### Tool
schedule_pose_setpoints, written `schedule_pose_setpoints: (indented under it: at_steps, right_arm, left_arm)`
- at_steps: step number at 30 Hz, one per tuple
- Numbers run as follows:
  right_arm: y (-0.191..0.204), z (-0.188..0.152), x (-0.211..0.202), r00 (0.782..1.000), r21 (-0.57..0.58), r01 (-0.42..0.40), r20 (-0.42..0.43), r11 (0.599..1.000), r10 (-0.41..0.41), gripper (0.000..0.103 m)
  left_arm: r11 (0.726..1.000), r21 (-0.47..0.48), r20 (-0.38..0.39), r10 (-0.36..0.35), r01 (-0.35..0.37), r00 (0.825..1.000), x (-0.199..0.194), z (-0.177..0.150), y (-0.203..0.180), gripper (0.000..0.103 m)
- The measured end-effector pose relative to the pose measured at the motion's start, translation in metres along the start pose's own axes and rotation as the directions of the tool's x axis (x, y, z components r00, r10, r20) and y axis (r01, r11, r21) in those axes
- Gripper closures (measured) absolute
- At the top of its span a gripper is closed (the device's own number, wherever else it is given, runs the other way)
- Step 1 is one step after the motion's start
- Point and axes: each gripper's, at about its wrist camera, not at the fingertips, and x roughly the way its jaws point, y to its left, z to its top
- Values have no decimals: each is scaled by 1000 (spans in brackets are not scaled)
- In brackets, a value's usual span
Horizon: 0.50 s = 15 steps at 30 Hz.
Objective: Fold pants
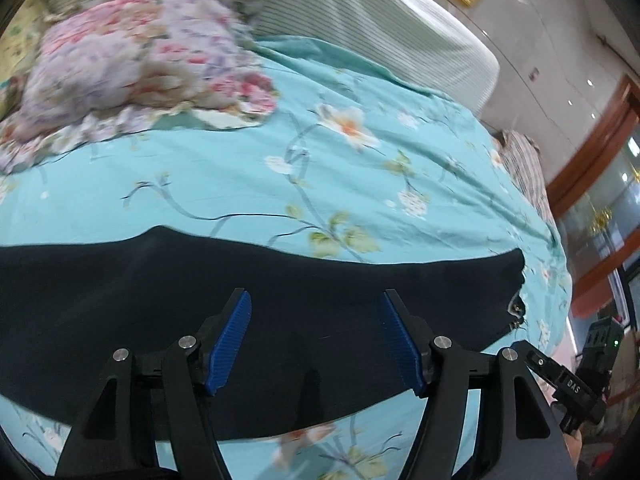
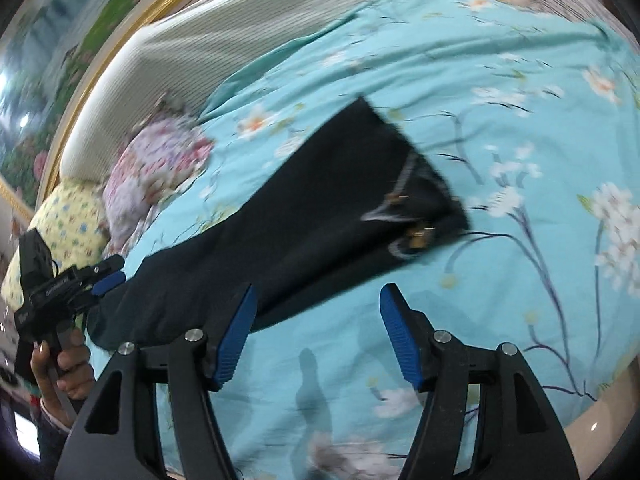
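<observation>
we held both grippers spread and empty, the left (image 1: 316,336) over the dark pants (image 1: 120,292), the right (image 2: 318,332) over the sheet (image 2: 500,280) beside them.

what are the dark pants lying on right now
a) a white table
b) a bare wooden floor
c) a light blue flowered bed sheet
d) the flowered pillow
c: the pants lie stretched out flat on the light blue flowered sheet, apart from the pillow near the headboard.
</observation>
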Motion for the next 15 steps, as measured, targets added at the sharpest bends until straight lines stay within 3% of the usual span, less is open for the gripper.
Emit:
schedule_pose_setpoints:
  at_steps: [7, 12, 14, 15]
  right_arm:
    - [-20, 8, 9, 1000, 117, -15, 14, 993, 14, 38]
    - [-35, 20, 14, 996, 212, -63, 72, 975, 49, 38]
    - [-37, 24, 18, 995, 234, -66, 88, 970, 46, 46]
    - [-39, 26, 22, 996, 239, -58, 86, 969, 38, 57]
  left_arm:
    - [996, 81, -51, -18, 22, 999, 22, 7, -36, 33]
    - [989, 142, -115, -19, 36, 993, 47, 11, -60, 32]
    - [986, 160, -141, -24, 47, 990, 56, 12, -68, 32]
    - [983, 174, -158, -29, 57, 987, 63, 13, -74, 32]
